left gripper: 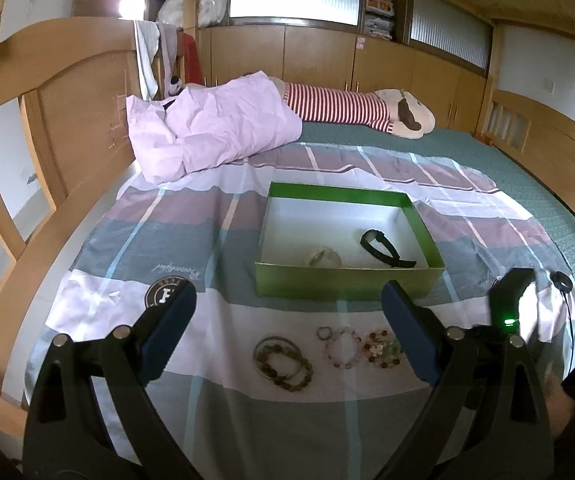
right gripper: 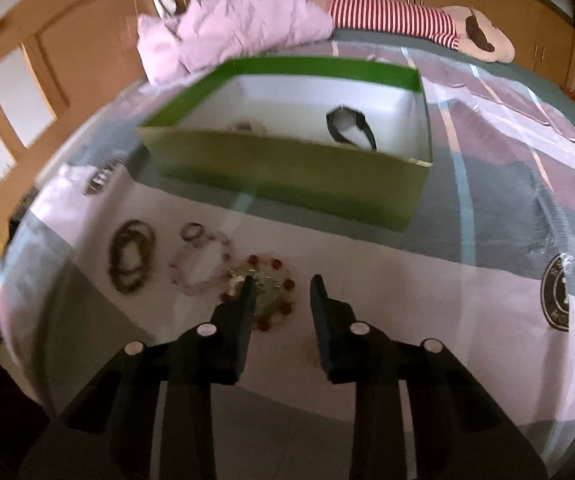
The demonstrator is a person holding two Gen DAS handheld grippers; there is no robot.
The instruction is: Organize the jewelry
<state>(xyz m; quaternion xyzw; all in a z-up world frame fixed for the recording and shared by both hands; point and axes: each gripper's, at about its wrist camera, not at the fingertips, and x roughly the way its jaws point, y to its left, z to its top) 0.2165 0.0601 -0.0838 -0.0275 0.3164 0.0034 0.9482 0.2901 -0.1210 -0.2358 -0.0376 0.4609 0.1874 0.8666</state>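
The right gripper is seen nearest, jaws partly spread with nothing pinched, just over the red-beaded bracelet. The left gripper is held wide apart and empty. A black watch and a pale bracelet are already laid in the green box. Several bracelets, among them the dark bracelets, are left on the bedspread before it.
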